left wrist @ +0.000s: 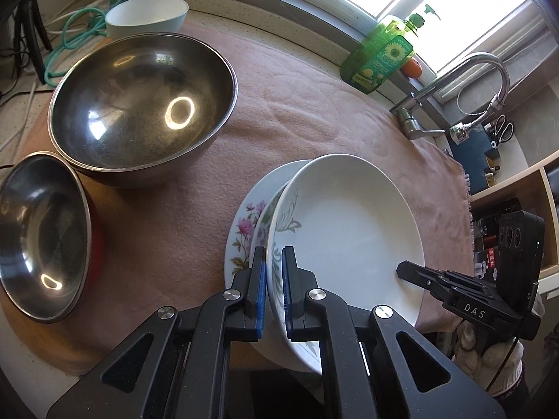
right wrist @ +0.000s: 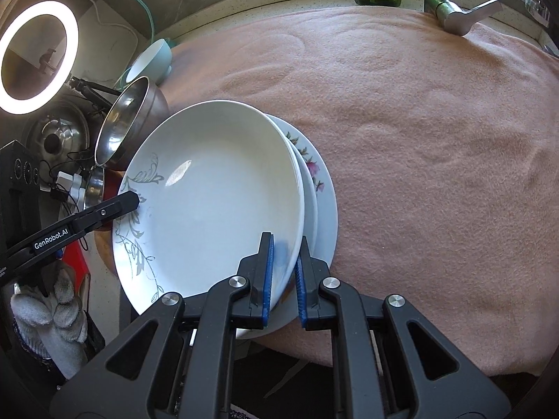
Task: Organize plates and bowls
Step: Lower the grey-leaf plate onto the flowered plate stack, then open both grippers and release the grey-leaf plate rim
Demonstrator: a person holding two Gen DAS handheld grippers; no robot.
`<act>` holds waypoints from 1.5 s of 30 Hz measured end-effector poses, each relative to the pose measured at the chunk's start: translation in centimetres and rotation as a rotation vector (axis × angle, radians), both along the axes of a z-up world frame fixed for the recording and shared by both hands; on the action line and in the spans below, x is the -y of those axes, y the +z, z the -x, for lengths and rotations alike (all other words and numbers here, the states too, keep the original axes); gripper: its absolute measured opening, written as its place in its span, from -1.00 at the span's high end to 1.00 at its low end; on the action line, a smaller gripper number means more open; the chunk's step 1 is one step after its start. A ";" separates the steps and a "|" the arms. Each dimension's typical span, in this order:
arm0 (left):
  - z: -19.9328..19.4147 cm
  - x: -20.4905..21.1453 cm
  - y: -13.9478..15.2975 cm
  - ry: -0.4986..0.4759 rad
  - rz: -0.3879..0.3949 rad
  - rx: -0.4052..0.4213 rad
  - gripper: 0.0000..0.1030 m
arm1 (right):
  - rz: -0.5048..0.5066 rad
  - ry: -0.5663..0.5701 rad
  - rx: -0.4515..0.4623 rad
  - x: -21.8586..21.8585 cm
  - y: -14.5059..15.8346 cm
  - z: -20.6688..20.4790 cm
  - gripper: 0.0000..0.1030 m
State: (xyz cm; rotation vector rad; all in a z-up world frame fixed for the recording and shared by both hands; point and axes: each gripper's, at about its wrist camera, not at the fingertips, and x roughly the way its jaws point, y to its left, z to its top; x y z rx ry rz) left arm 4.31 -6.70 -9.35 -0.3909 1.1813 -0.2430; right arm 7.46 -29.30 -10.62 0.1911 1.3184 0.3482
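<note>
Between the blue-padded fingers [left wrist: 260, 291] of the left gripper [left wrist: 274, 293] sits the near-left rim of a white shallow plate w/ grey leaf-scroll print [left wrist: 349, 230], pinched tight. Right gripper [right wrist: 283, 277] is clamped on the same plate's [right wrist: 209, 202] near-right rim, blue pads [right wrist: 268, 276] on either side of the edge. Plate is tilted, held at both sides, over a stack: a plain white plate [right wrist: 310, 192] under it, then a white plate w/ pink flower print [left wrist: 244, 223] at the bottom, resting on a pink fleece cloth [right wrist: 419, 139] that covers the counter.

Writing: "DAS" in white on the right gripper's black body as seen from the left cam; "GenRobot.AI" on the left gripper's arm as seen from the right cam. Both are gripped by hands in white knit gloves [right wrist: 52, 317].

Left of the stack: large stainless steel mixing bowl [left wrist: 143, 108], a smaller steel bowl [left wrist: 42, 237] near-left of it, and a pale blue ceramic bowl [left wrist: 146, 15] far behind. Far right: green dish-soap bottle w/ sunflower label [left wrist: 379, 56], label text too small to read, beside a chrome tap [left wrist: 454, 94]. A lit ring light [right wrist: 38, 57] stands far left.
</note>
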 end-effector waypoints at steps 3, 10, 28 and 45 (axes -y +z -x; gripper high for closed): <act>0.0 -0.1 -0.1 0.004 -0.001 -0.001 0.89 | 0.015 0.007 0.003 -0.3 0.1 0.0 0.76; 0.2 -0.4 -0.6 0.008 -0.005 -0.010 0.89 | 0.080 0.040 0.022 -1.5 0.4 -0.1 0.68; 0.4 -0.6 -0.7 0.013 -0.020 -0.004 0.89 | 0.131 0.040 0.059 -1.6 1.1 0.2 0.42; 0.8 -0.5 0.0 0.006 -0.027 0.018 0.89 | 0.120 0.022 0.068 -1.2 1.4 0.1 0.35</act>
